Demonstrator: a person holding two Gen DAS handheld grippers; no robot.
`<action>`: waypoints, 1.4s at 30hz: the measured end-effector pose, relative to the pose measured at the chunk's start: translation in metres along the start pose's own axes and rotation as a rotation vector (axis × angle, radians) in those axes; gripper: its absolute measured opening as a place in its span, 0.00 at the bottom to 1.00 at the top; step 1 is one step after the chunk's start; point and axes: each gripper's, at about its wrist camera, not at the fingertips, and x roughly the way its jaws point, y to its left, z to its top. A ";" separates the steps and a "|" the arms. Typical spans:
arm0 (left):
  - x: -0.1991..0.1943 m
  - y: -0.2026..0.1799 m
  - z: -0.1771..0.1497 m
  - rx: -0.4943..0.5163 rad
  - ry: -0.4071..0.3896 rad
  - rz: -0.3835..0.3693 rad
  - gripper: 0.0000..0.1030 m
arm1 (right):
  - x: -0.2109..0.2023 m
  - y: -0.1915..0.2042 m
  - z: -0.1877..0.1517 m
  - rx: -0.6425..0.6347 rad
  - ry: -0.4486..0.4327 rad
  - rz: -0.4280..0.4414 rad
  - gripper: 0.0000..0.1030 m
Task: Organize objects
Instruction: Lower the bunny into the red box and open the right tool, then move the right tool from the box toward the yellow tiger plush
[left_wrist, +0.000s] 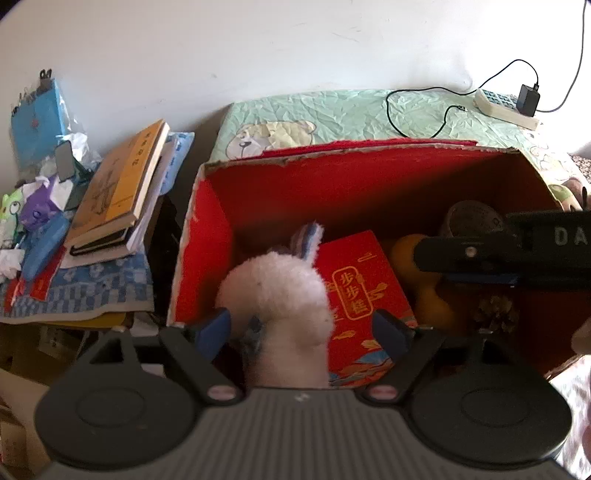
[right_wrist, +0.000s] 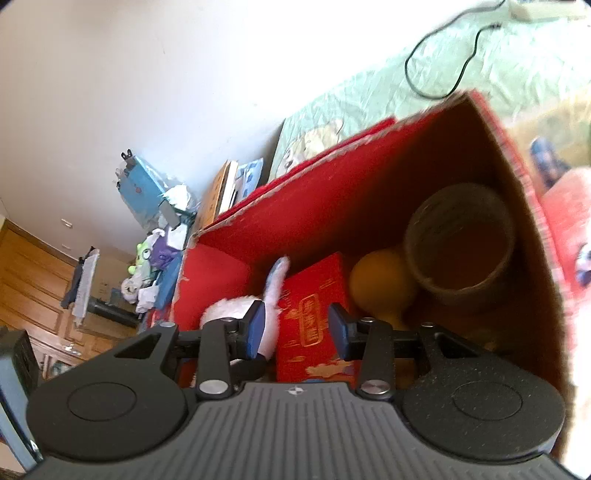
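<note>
From the left wrist, the left tool (left_wrist: 314, 328) is seen released, fingers spread around a white plush toy (left_wrist: 280, 295) inside the red cardboard box (left_wrist: 332, 177). From the right wrist, the right tool (right_wrist: 297, 328) is seen released above a red packet (right_wrist: 314, 314); the plush lies left.

a lived-in home bedroom: bear-print green bedsheet (left_wrist: 369, 110) against a plain white wall (left_wrist: 258, 44), power strip (left_wrist: 506, 107) lying on it, cluttered side desk (left_wrist: 74, 295) stacked with books (left_wrist: 122, 184), wooden panelled cabinets (right_wrist: 33, 280) beyond.
</note>
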 end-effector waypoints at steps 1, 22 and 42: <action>-0.002 -0.003 0.000 0.000 -0.001 0.006 0.84 | -0.002 -0.001 0.000 -0.007 -0.008 -0.005 0.41; -0.048 -0.100 0.007 0.003 -0.058 0.070 0.85 | -0.099 -0.037 0.001 -0.133 -0.137 0.041 0.46; -0.065 -0.224 0.017 0.049 -0.099 0.011 0.86 | -0.180 -0.119 0.010 -0.102 -0.177 -0.029 0.49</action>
